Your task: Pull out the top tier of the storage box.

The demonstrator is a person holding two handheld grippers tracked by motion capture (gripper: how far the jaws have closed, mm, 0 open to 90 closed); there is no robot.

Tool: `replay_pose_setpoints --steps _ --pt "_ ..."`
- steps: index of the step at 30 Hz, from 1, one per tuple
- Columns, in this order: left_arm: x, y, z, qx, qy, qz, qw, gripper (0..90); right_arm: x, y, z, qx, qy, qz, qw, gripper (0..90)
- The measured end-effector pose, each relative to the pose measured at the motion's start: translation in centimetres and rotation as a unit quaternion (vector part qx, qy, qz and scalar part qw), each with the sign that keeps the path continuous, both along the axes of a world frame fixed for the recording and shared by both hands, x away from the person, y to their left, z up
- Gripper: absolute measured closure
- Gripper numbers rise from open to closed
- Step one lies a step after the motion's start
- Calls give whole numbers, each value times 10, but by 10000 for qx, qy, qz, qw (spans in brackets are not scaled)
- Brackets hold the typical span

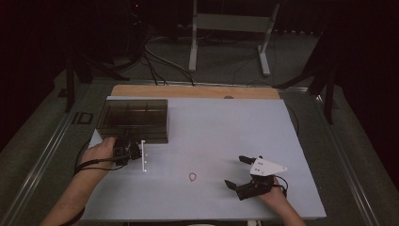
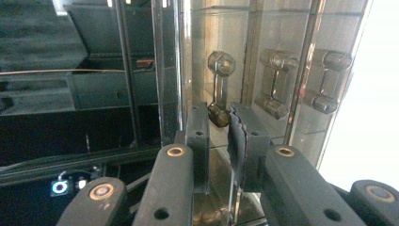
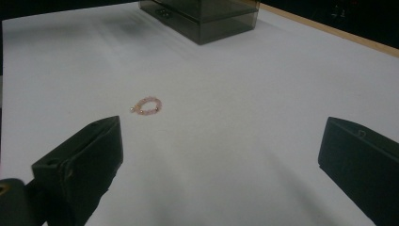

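Observation:
A smoky clear box (image 1: 133,117) stands at the table's far left. A clear panel (image 1: 142,155) juts out from its front, seen edge-on. My left gripper (image 1: 134,150) reaches that panel from the left. In the left gripper view its jaws (image 2: 221,125) pinch the lower knob of a small metal handle (image 2: 219,89) on the clear panel. A pink bead ring (image 1: 193,177) lies on the white table near the front middle. My right gripper (image 1: 235,171) rests to the right of it, open and holding nothing. The bead ring (image 3: 148,106) lies ahead of its wide-spread jaws (image 3: 223,150).
A white sheet (image 1: 226,132) covers the table, with a wooden strip (image 1: 197,91) along its far edge. Two more handles (image 2: 277,84) show through the clear panel, perhaps as reflections. The box (image 3: 207,16) sits far off in the right gripper view. A metal stand (image 1: 230,28) is behind the table.

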State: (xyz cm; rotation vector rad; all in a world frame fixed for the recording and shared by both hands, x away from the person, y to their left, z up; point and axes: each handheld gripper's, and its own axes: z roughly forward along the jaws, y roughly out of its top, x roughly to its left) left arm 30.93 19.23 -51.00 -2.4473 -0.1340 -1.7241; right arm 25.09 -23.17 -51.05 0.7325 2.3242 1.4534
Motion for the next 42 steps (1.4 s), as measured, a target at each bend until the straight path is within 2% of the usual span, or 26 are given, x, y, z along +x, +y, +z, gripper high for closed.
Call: replay_pose_setpoints --steps 17,36,42 --pt "-2 -3 2 -21 1 96 10000 806 1 0 0 -14 3 1 10000 7" --pt "-28 -5 4 -16 109 95 9999 804 0 0 0 12 6 -18 10000 7" --pt "-28 -5 4 -10 109 86 9999 803 2 0 -1 -23 31 -9 10000 7"
